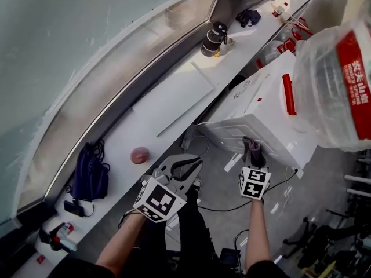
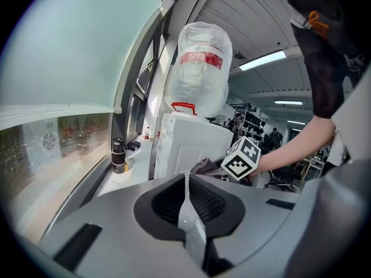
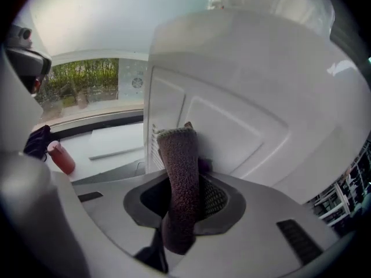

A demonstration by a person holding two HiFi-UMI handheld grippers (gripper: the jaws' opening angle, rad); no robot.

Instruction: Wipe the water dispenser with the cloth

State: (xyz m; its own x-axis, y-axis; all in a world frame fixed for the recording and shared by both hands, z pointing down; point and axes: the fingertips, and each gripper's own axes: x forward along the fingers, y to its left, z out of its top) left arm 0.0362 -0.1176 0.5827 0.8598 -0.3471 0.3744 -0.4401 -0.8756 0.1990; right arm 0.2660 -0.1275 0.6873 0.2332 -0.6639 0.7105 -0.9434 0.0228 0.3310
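A wide curved window (image 1: 87, 51) fills the left side of the head view, and a long white desk (image 1: 168, 106) runs along its foot. To the right of the desk stands the white dispenser (image 1: 261, 114), with a big clear bottle (image 1: 330, 80) upended on top (red label and red cap band).

Both of the person's forearms reach forward and down from the bottom edge. The left forearm (image 1: 119, 248) angles in from the lower left. The right forearm (image 1: 258, 236) runs nearly straight up the picture toward the dispenser.

The left hand-held gripper (image 1: 181, 169) hangs over the floor between desk and dispenser, touching neither. Its jaws are closed together with nothing between them, and they point toward the dispenser's lower side.

The right hand-held gripper (image 1: 253, 150) is right up at the dispenser's side panel. Its jaws are clamped on the cloth (image 3: 178, 178), a brownish, nubbly strip that stands up out of them. The top of the cloth lies against the panel, beside its ribbed vent.

On the desk a dark flask (image 1: 213, 38) stands upright near the far end. A dark bag (image 1: 90, 175) sits near the close end, with a small pink lump (image 1: 139, 154) just beyond it.
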